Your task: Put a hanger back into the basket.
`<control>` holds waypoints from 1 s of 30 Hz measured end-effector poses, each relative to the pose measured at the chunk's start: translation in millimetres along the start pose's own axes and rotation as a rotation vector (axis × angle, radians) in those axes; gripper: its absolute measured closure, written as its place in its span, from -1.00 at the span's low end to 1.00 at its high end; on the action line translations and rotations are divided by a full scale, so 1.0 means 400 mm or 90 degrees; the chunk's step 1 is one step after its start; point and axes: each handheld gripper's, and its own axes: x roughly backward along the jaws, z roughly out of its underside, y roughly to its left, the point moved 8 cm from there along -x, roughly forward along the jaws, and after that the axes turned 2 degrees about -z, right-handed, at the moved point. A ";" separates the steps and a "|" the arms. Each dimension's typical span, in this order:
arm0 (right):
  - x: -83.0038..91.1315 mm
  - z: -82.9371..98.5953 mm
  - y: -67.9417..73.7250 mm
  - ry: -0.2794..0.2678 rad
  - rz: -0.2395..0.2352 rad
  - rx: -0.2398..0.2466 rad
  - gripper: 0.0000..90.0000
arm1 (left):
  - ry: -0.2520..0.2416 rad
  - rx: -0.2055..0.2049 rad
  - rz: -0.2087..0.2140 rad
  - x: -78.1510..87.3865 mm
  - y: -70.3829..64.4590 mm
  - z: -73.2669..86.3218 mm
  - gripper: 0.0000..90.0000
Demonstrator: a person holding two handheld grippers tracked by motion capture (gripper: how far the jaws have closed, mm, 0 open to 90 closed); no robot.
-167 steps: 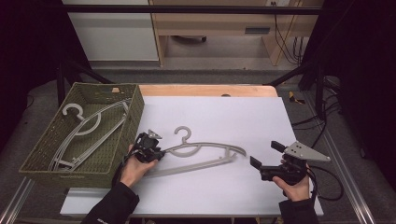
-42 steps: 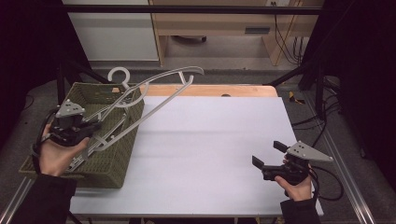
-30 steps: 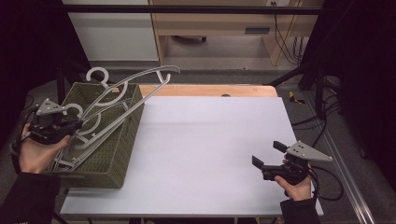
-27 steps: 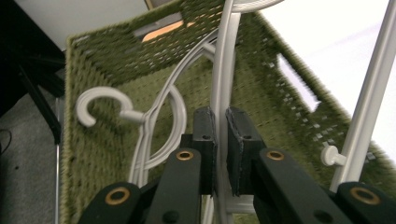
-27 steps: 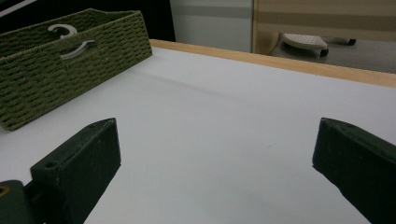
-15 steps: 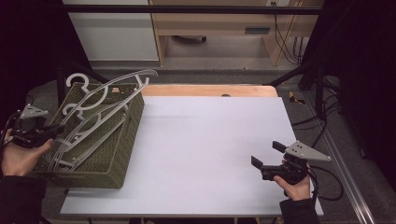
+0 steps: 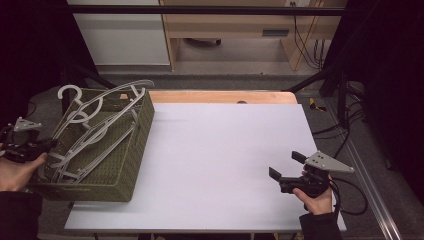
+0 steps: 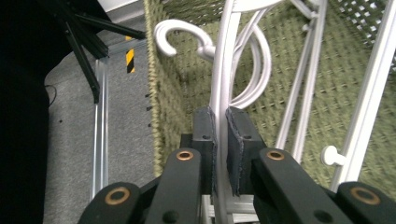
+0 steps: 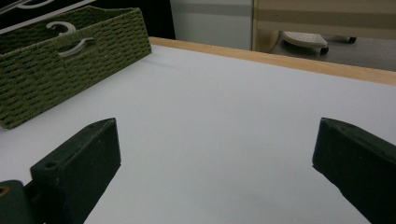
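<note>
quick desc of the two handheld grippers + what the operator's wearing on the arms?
Both grippers are black. The left gripper has flat rectangular pads on jaw arms with brass-coloured pivot rings. The right gripper carries a grey three-cornered plate on top and trails a black cable. Dark sleeves cover both forearms to the wrists; the hands wear no gloves.

Light from above falls bright on the white table (image 7: pixel 220 150); the room around it stays very dark. Shadows are soft. The near black fingers (image 9: pixel 74 163) look blurred.
</note>
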 end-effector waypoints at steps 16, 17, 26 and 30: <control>-0.001 0.001 0.000 0.001 0.000 0.001 -0.97 | 0.047 -0.012 -0.058 -0.022 0.036 0.060 0.84; -0.002 0.001 0.000 0.001 0.000 0.001 -0.97 | 0.050 -0.014 -0.063 -0.024 0.036 0.061 0.84; 0.000 0.001 0.000 0.000 -0.001 0.000 -0.97 | 0.074 -0.037 -0.085 -0.052 0.003 0.074 0.84; -0.001 0.001 0.000 0.000 0.000 0.000 -0.97 | 0.079 -0.035 -0.084 -0.056 -0.009 0.082 0.84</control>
